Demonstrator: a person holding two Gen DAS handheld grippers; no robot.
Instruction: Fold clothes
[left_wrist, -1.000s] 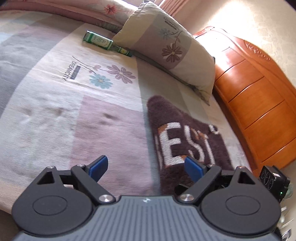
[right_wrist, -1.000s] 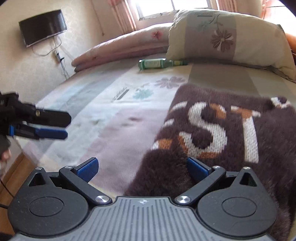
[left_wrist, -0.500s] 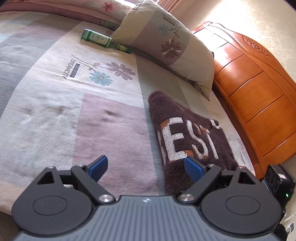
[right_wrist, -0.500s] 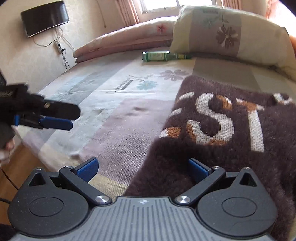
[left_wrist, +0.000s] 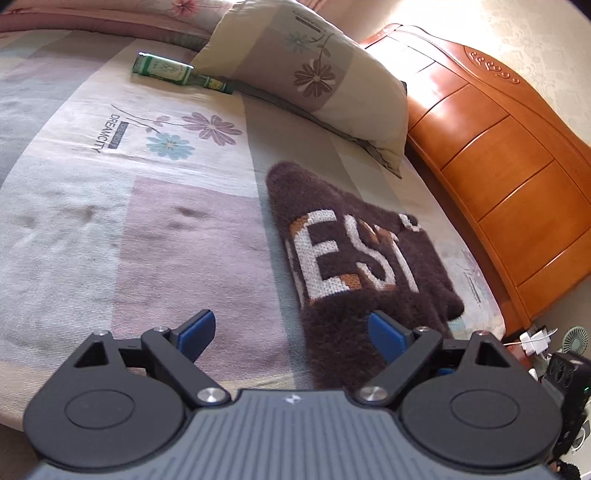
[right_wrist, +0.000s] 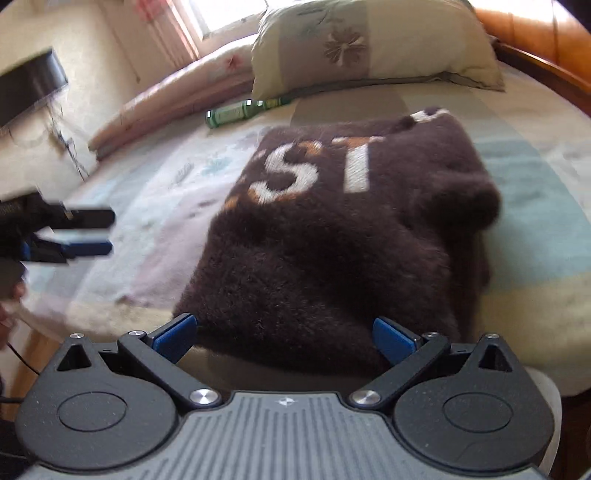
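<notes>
Lying folded into a compact block near the bed's (left_wrist: 110, 236) near edge, right of centre: brown sweater (right_wrist: 332, 229). Hovering just short of it, wide and holding nothing: right tongs (right_wrist: 284, 332). Hovering off to its left, likewise wide and empty: left tongs (left_wrist: 291, 328). Risking, if nudged, sliding off the edge or springing open, given the thick slippery pile. Blurring in the right view; sleeves and underlayers hidden, fold neatness unclear.
</notes>
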